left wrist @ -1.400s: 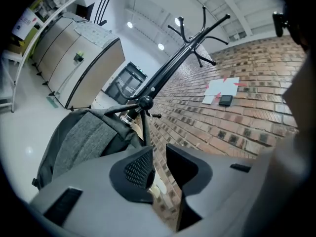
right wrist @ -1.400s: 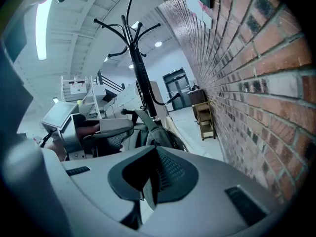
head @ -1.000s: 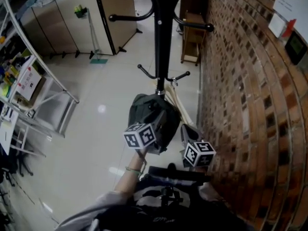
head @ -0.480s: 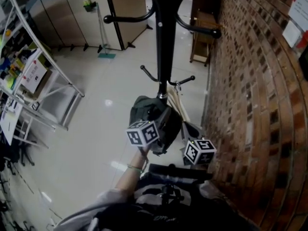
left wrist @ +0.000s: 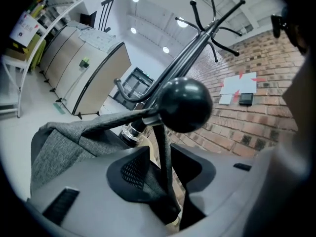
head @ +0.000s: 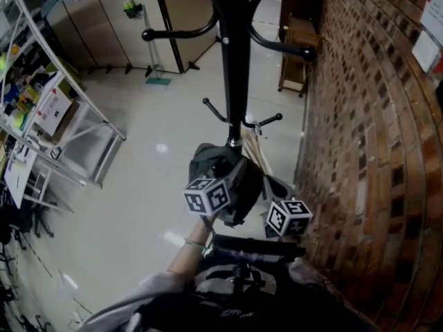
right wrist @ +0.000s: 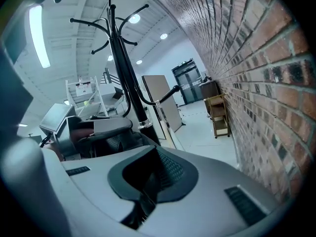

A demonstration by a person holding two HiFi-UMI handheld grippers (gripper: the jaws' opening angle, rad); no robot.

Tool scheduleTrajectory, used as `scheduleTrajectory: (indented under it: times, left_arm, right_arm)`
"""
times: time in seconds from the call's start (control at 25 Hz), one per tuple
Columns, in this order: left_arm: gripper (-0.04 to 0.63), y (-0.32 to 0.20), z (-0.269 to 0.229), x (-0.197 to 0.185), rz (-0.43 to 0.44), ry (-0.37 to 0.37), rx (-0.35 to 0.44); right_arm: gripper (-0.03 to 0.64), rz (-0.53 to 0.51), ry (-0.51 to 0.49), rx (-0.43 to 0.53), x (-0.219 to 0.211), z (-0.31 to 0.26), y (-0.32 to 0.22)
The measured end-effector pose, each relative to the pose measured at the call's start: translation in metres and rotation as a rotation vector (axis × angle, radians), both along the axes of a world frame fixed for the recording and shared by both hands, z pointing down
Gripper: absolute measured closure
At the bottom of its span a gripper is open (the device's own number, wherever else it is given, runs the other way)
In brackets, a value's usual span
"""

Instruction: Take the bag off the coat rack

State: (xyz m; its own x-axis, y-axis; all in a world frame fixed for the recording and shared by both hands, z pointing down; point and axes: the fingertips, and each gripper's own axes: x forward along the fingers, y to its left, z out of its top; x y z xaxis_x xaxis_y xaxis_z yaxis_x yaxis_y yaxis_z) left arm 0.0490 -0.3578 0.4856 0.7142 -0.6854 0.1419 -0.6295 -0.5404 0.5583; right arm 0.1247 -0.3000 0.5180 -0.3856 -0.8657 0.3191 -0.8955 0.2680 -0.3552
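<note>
The left gripper (left wrist: 164, 179) is closing its jaws on the thin dark strap (left wrist: 166, 152), which runs between them but is not squeezed yet. Grip it tight, then lift it over the round black ball (left wrist: 183, 105) on the hook's end. The right gripper (right wrist: 147, 184) has its jaws together, holding nothing. The soft dark grey cloth bag (head: 218, 163) hangs low on the tall black metal coat rack (head: 234, 61), by the brick wall (head: 374, 151).

No legible text anywhere. Papers (left wrist: 236, 86) on the brick wall (head: 374, 137) right of the coat rack (head: 234, 47): print too small to read. White card (head: 52, 109) on the shelving (head: 83, 126) left of the coat rack: red mark, unreadable.
</note>
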Motion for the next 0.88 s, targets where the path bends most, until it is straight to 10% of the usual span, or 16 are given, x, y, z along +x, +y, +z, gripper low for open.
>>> scheduleTrajectory:
  times: [0.88]
  left_arm:
    - [0.554, 0.01, -0.039, -0.001, 0.002, 0.262, -0.054]
  right_arm:
    - [0.623, 0.01, 0.006, 0.005, 0.021, 0.0, -0.005]
